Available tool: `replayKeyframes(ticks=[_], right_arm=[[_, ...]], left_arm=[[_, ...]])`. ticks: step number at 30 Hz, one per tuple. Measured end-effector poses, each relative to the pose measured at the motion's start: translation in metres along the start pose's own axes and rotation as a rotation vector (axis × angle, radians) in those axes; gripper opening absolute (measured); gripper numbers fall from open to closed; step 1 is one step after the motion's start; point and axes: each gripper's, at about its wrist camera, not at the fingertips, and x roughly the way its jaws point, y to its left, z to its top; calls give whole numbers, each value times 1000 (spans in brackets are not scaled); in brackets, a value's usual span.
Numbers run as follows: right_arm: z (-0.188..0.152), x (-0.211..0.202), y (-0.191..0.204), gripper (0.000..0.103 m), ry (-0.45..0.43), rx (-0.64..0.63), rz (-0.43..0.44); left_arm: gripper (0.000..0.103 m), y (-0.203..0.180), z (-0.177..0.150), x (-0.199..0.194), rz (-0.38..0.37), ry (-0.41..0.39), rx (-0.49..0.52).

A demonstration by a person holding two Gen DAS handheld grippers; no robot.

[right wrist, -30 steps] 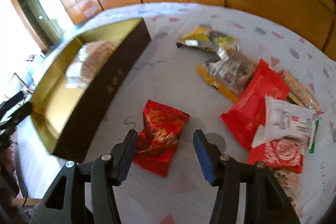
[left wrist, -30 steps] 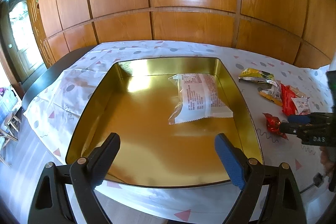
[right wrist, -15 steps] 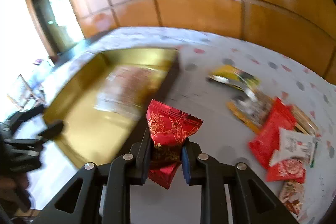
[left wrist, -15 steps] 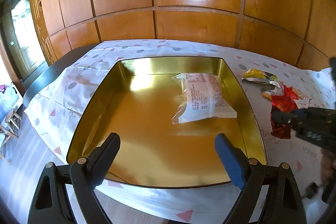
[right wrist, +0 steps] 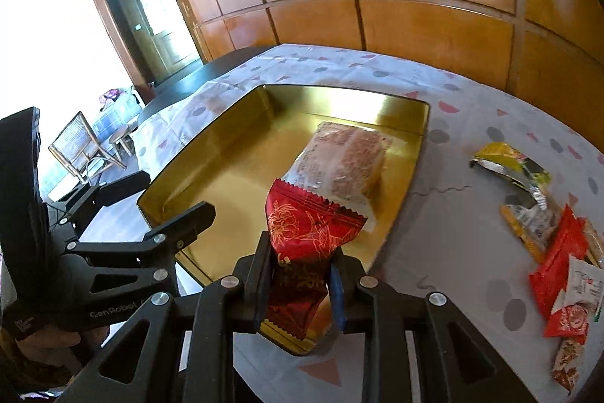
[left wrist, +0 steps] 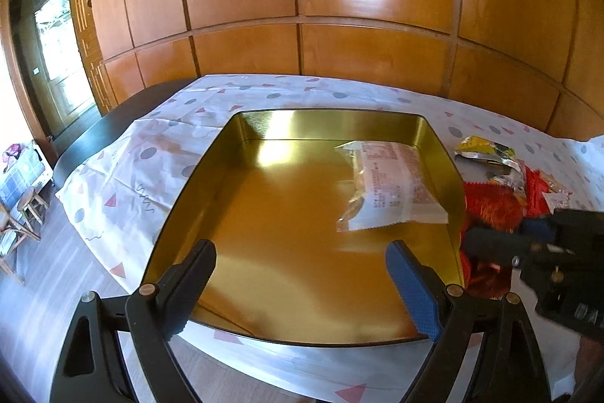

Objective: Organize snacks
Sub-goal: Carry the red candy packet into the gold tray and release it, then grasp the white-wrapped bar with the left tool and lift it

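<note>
A red foil snack packet [right wrist: 309, 225] hangs between the pads of my right gripper [right wrist: 302, 274], which grips it while its jaws are opening a little. It hovers over the near right corner of the gold tin [right wrist: 245, 176]. In the left wrist view that gripper [left wrist: 490, 240] and the red packet [left wrist: 494, 203] sit just outside the gold tin's [left wrist: 264, 214] right wall. A white wrapped snack [left wrist: 392, 187] lies inside the tin at the right; it also shows as the white snack [right wrist: 339, 169] behind the red packet. My left gripper [left wrist: 302, 252] stands open and empty over the tin's near edge.
Several loose snacks [right wrist: 558, 252] lie in a pile on the patterned tablecloth [right wrist: 453, 214] right of the tin, a yellow packet [right wrist: 506, 161] farthest back. A wood-panelled wall [left wrist: 339, 25] runs behind the table. Chairs [right wrist: 87, 146] stand on the floor at the left.
My right gripper shut on the red packet, lifted it off the cloth and carried it left toward the tin. The left gripper stayed open and hardly moved.
</note>
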Motion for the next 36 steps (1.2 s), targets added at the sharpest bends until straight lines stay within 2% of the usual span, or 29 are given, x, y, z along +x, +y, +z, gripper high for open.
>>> replayKeyframes(ticks=[7,15,25,28,31,33,36], right_arm=[[-3,8,-2,46,-17,3,-19],[-17,-18,-19,46,-75,59,-62],[-66,-44,-81,46,-50,221,-183],[-84,-50,-101,46,-31,275,-222],[-101,-55,-114,46,-16,299,-263],[-109,-57,-120,46,-10,308,-276],[-120,-58,-125,46,-2,315,-294]], left_arm=[[92,13,1,4,18,3,-31],[92,12,0,7,5,9,-27],[92,-8,4,3,-48,3,18],[92,-18,12,0,-88,-1,28],[91,-35,21,-4,-122,-11,80],[91,-51,28,-7,-159,-20,123],[89,-71,40,-6,-237,7,139]])
